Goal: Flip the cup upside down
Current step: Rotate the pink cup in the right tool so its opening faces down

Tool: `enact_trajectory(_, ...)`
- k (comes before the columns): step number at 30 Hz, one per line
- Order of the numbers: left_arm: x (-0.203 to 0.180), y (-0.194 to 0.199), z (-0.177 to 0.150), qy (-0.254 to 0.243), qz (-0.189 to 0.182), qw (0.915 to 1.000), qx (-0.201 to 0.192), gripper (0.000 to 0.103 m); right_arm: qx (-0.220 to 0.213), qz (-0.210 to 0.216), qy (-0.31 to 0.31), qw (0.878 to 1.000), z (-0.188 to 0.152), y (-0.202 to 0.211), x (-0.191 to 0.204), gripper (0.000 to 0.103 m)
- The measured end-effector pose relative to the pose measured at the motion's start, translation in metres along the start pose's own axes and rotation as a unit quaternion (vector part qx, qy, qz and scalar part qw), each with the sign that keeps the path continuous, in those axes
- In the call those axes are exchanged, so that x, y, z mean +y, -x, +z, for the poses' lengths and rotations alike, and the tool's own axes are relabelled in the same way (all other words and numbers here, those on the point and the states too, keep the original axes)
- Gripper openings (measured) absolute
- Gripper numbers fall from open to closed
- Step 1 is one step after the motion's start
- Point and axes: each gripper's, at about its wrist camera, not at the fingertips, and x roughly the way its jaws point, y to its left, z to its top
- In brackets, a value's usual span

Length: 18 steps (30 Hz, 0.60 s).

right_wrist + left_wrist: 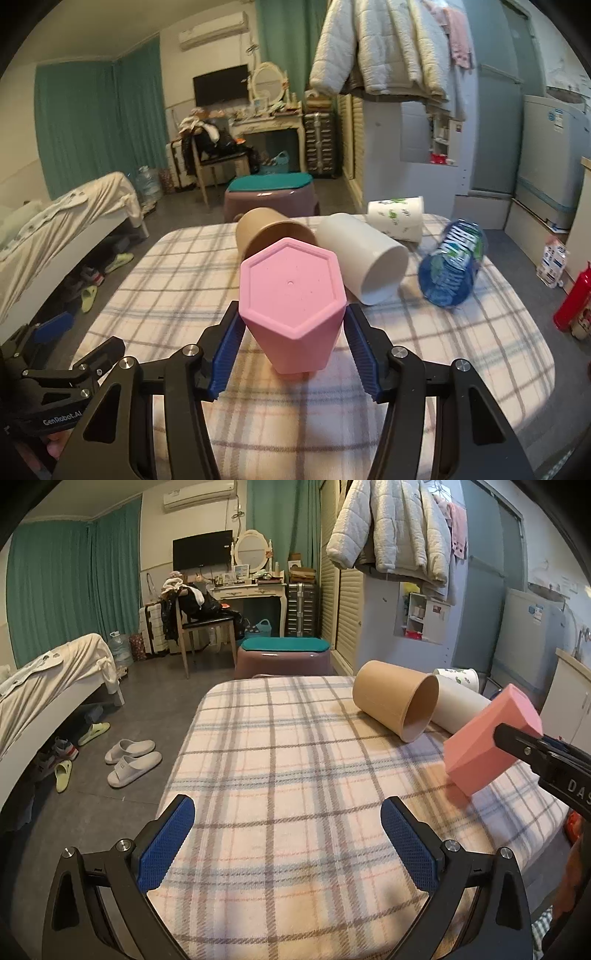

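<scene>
A pink hexagonal cup point(291, 306) is between the blue pads of my right gripper point(291, 343), base up and tilted toward the camera, its lower end at the plaid tablecloth point(424, 365). In the left wrist view the pink cup point(487, 734) hangs at the right, held by the right gripper's black arm. My left gripper point(288, 834) is open and empty above the near part of the tablecloth point(277, 775).
A brown paper cup point(395, 705) and a white cup point(364, 254) lie on their sides behind the pink cup. A printed white cup point(397, 218) and a blue water bottle point(452, 266) lie farther right. A red bottle point(574, 299) stands beyond the table's right edge.
</scene>
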Motion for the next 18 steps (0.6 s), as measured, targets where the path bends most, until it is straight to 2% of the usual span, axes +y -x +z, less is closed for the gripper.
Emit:
enact_trajectory(7, -0.005, -0.009, 0.007, 0.0, 0.007, 1.0, -0.002, 0.103, 0.062, 0.012, 0.025, 0.998, 0.011, -0.027, 0.008, 0.055)
enact_trajectory(18, -0.019, -0.025, 0.01, 0.002, 0.011, 0.9999, 0.009, 0.103, 0.078, 0.026, 0.035, 0.996, 0.016, -0.05, 0.005, 0.055)
